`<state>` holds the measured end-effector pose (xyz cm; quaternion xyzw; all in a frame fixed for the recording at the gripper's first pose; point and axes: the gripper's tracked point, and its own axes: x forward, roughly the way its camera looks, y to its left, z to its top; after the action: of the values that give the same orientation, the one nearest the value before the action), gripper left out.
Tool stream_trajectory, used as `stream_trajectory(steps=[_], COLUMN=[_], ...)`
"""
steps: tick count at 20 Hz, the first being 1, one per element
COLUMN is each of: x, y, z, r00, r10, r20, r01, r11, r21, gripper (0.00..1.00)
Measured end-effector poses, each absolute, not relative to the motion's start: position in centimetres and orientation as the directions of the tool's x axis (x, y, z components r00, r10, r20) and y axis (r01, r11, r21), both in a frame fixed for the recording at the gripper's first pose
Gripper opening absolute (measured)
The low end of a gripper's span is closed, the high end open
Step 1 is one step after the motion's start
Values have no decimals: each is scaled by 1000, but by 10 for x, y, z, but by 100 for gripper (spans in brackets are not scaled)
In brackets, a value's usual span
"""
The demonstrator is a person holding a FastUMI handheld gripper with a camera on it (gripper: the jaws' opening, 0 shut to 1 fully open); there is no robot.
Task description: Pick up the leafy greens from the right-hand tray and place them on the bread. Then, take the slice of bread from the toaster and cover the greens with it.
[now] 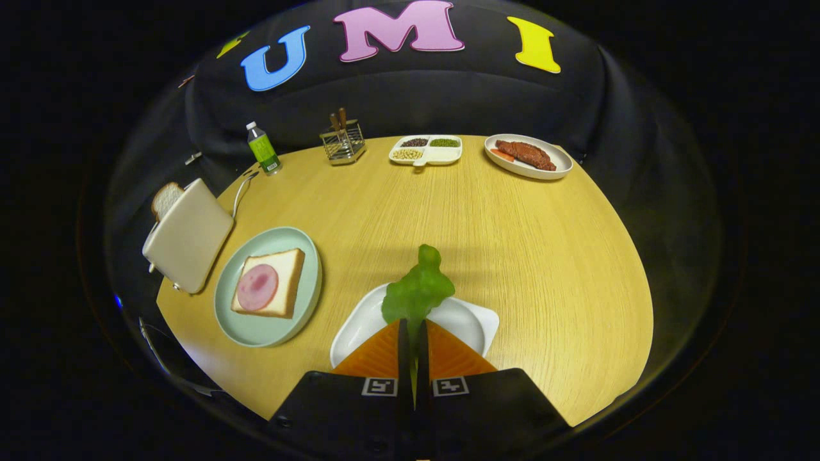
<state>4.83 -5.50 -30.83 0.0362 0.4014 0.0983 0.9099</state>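
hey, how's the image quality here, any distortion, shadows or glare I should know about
Gripper view: strong fisheye bends the round table edge; lighting even, focus sharp. The leafy greens, pinched by the gripper, cast a soft shadow on the white tray. Mild sheen on the green plate.

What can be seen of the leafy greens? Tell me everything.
The leafy greens are one bright green, ruffled piece with a narrower lobe at its far end, looking smooth like plastic. The gripper is shut on its near end, so the leaf sticks out ahead of the fingers. It lies over the white tray; whether it still touches the tray I cannot tell. The bread with ham sits off to its left.
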Motion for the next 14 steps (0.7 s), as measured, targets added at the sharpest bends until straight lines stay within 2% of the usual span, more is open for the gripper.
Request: stream_trajectory(steps=[8, 14], x=[56, 59], y=[-3, 71], z=[-244, -219], r00=[710, 682], r10=[269, 375], r20=[-651, -628], r01=[-289, -430], r11=[954, 900], r21=[80, 71], gripper=[5, 5])
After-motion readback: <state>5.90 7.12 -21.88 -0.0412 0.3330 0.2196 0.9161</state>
